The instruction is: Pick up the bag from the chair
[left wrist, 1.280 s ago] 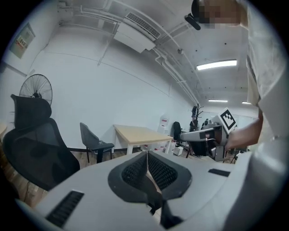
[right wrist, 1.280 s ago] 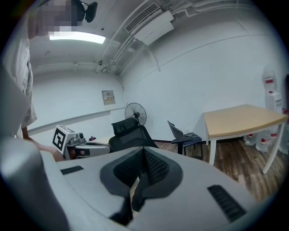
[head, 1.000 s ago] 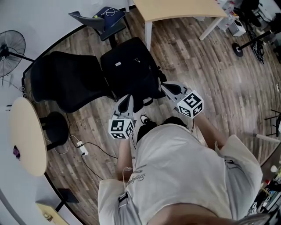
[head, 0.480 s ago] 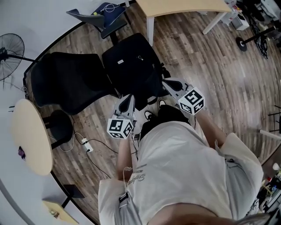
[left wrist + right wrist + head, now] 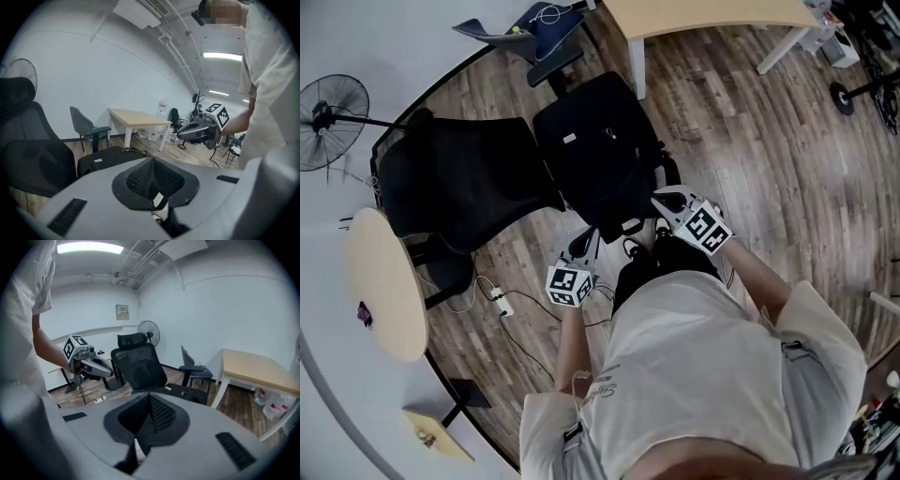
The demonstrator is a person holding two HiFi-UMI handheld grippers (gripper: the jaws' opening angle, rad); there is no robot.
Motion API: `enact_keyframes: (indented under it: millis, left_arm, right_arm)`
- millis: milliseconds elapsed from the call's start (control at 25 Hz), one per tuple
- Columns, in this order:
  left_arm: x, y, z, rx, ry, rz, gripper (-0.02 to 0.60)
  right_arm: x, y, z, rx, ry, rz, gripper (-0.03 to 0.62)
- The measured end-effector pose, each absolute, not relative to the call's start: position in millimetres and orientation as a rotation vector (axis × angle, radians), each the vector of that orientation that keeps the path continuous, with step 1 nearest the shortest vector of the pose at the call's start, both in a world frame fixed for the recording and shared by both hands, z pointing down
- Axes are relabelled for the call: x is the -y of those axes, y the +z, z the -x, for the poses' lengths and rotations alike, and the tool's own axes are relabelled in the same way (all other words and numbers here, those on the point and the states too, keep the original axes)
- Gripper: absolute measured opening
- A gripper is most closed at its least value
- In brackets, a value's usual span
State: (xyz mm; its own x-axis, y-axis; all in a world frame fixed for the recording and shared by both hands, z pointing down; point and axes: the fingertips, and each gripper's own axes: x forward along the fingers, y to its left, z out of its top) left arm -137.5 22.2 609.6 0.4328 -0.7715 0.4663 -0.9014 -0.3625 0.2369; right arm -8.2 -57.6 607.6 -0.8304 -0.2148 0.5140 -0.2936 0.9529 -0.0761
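I'm in the approach step. The black chair [image 5: 459, 183] carries the bag [image 5: 600, 159] on its seat, untouched. My left gripper [image 5: 589, 241] and right gripper [image 5: 667, 200] hang near its front edge, both closed and empty. Next I need to open them and reach a handle.

Overhead plus level views (sharing chair [image 5: 459, 178]).

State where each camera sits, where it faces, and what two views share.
Head view: on the head, steeply down at the bag on the chair; shirt, arms show.
Left gripper view: on the left gripper, facing bag and table; shut jaws, shirt show.
Right gripper view: on the right gripper, facing the chair; shut jaws, left arm show.
Shared: each gripper view shows the other gripper.
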Motion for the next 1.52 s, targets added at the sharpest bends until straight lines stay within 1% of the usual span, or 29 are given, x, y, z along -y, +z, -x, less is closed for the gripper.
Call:
enact_keyframes:
  millis: [160,360,600,680,800,840,880,920,960,1320,1480,1520]
  left_arm:
    - [-27,651,137,1.394,0.412,-2.15,0.018]
    - [-39,698,132,1.336,0.414,-2.065,0.018]
    - [-63,756,144,1.244,0.422,-1.939,0.018]
    - [-69,769,150,1.22,0.43,-1.917,0.018]
    - [-78,786,152,1.175,0.41,-1.891,0.02]
    - [-82,793,152,1.157,0.411,-1.878,0.028]
    - [-86,800,153,1.141,0.42,-1.864,0.086]
    - [-89,807,154,1.127,0.435,-1.85,0.173]
    - [-92,814,154,1.116,0.451,-1.84,0.195]
    - [-78,872,151,1.052,0.438,-1.79,0.198]
    - [-68,876,135,0.983,0.419,-1.827,0.201]
    - [-66,875,133,0.977,0.414,-1.834,0.201]
  right_arm:
    - [48,653,1,2.523,0.323,-0.286,-0.003]
    - [35,704,-12,2.401,0.309,-0.229,-0.003]
    - [25,746,-20,2.288,0.32,-0.197,-0.001]
    - [20,764,-19,2.276,0.368,-0.181,0.024]
    - [20,782,-21,2.236,0.365,-0.162,0.098]
    - [21,785,-22,2.226,0.357,-0.17,0.104]
    - [22,788,-21,2.22,0.36,-0.183,0.105]
    - [23,791,-21,2.217,0.369,-0.2,0.11]
    - [25,794,-20,2.216,0.377,-0.218,0.117]
    - [38,830,-11,2.195,0.433,-0.227,0.137]
    - [33,832,-10,2.213,0.519,-0.111,0.117]
    - [29,830,-9,2.21,0.548,-0.063,0.131]
